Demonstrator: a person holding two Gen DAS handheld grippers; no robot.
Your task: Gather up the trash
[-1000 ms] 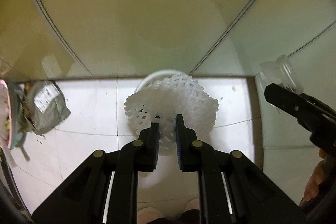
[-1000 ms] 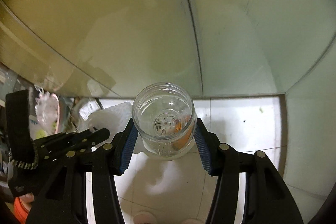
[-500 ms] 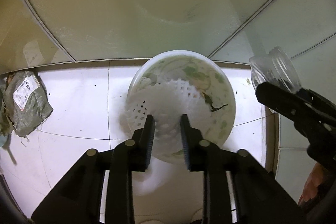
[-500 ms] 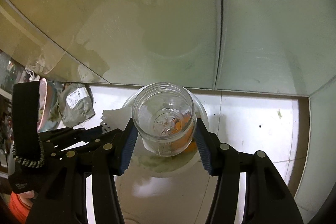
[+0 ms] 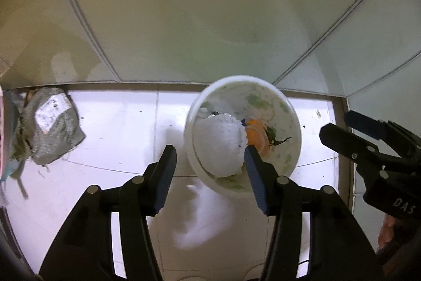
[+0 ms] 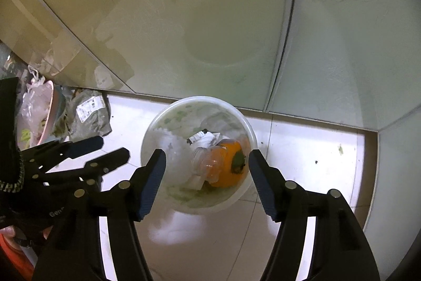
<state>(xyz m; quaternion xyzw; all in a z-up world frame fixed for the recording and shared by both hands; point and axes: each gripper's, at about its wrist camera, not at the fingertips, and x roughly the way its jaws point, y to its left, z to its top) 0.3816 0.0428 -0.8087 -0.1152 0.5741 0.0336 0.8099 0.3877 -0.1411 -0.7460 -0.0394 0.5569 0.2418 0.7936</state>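
Observation:
A white bucket [image 5: 289, 107] [image 6: 200, 99] stands on the pale tiled floor against the wall. Inside lie a white foam net [image 5: 221, 146] [image 6: 168, 146], a clear plastic jar [image 6: 208, 162] on its side, and an orange fruit [image 5: 256, 136] [image 6: 231, 167]. My left gripper [image 5: 209, 152] [image 6: 110, 148] hovers over the bucket's left half, its jaws opening with nothing pinched between them. My right gripper [image 6: 207, 156] [image 5: 338, 124] hangs over the bucket too, its jaws also opening, and the jar lies free below them.
A crumpled grey parcel bag with a white label [image 5: 52, 125] [image 6: 89, 117] lies on the floor left of the bucket. Farther left sits a pink bowl with a plastic bag [image 6: 39, 109]. Glossy wall panels rise just behind, meeting in a corner at the right.
The left jaws spread and the foam net dropped into the bucket. The right jaws widened and the jar fell in beside the fruit. Both grippers came down closer to the bucket.

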